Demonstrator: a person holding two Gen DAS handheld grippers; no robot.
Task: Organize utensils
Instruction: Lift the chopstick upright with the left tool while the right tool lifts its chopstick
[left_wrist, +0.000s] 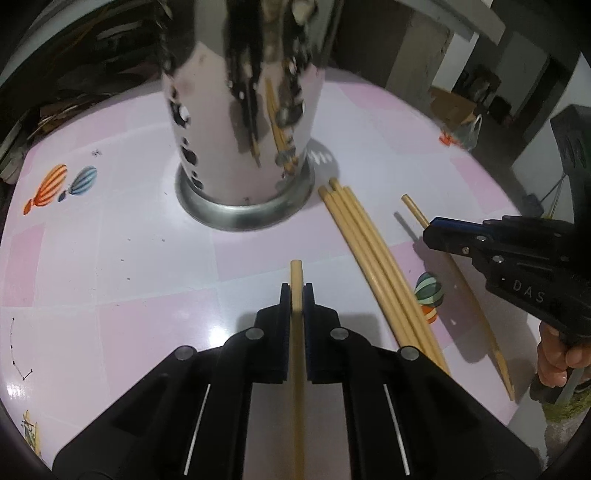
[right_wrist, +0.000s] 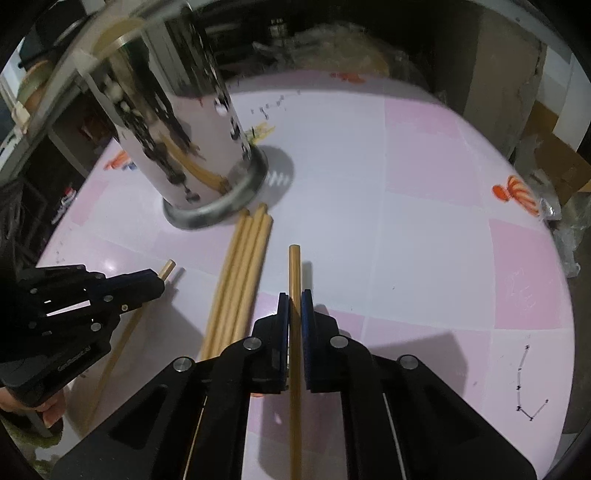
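Pinching: left hand-held gripper (left_wrist: 296, 291) clamps one chopstick (left_wrist: 296, 332).
Right hand-held gripper (right_wrist: 294, 299): clamps another chopstick (right_wrist: 294, 273).
Desk (left_wrist: 110, 258): steel holder (left_wrist: 243, 147), loose chopsticks (left_wrist: 369, 258).

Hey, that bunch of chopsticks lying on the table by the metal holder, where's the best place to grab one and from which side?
Take the outermost stick of the chopstick bunch near its middle, coming down from above with the fingers straddling it crosswise. The sticks lie flat and pressed together, their far tips near the metal holder, so only the outside one offers a free flank.

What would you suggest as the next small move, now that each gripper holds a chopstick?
Probably lift the left gripper, shut on its chopstick, up over the steel holder just ahead; the right gripper also grips a chopstick, and four loose chopsticks lie between.
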